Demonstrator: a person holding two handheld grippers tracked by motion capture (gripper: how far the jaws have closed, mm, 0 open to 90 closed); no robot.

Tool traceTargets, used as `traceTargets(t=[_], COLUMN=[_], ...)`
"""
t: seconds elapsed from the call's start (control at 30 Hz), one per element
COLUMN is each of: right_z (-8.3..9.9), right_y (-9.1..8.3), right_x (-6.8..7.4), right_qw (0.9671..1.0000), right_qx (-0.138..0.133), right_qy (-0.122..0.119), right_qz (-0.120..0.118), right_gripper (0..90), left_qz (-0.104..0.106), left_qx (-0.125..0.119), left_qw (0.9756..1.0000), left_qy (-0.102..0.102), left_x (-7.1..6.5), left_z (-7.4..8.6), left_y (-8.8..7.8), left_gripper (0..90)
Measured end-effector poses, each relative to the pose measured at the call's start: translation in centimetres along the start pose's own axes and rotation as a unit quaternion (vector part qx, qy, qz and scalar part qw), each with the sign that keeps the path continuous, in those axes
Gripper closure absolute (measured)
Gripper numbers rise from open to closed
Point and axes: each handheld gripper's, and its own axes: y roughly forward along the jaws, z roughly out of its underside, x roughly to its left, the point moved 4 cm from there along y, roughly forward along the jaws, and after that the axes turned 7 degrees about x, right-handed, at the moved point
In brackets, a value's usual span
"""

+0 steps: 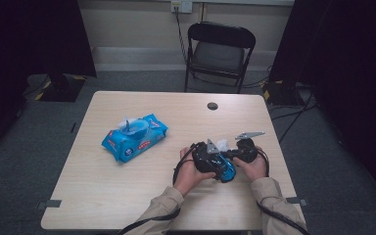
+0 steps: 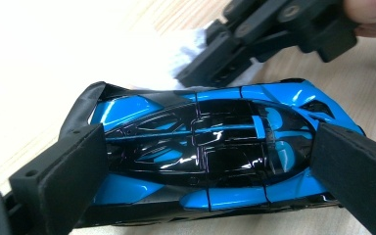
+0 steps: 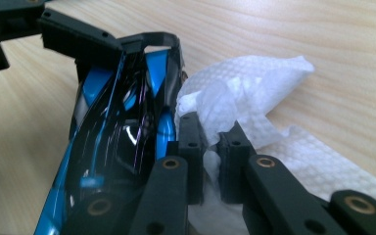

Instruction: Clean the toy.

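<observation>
Blue and black gloss right under my nose: the blue-and-black toy sports car sits lengthwise between my left gripper's 2 black jaws, pads pressed on nose and tail, so that tool is holding the car. From above, the car hangs just off the pale wooden table, at about 5 o'clock from the table's middle, between my 2 hands.

My right gripper is pinched nearly closed on a crumpled white textured wipe, and the wad touches the car's side at its edge. It looks like I'm wiping the bodywork.

Over at 9 o'clock from the car lies the blue wipes packet, lid up, 1 sheet poking out, well apart from the work.

Risks now, as I judge them. The shell is slick and curved, held by its 2 ends only; push too hard sideways with the wipe and the car could pivot or squirt out of the left pads. The wipe is bunched, with a loose tail trailing on the table, so it could drag or slip from the right pinch. And the right jaw tips sit close to the paint; hard plastic could scuff it.
</observation>
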Motion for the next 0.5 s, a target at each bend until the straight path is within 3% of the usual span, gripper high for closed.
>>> traceTargets(t=[0.5], right_z=[2.0], right_y=[-1.6], right_x=[-0.2], right_qw=[0.9999], right_qx=[-0.004], right_qy=[-0.008], right_qz=[-0.010], right_gripper=[83.2], left_qz=[0.000], left_qx=[0.000], left_qw=[1.0000], left_qy=[0.000], left_x=[0.0], left_z=[0.0], left_y=[0.0], left_gripper=[0.4])
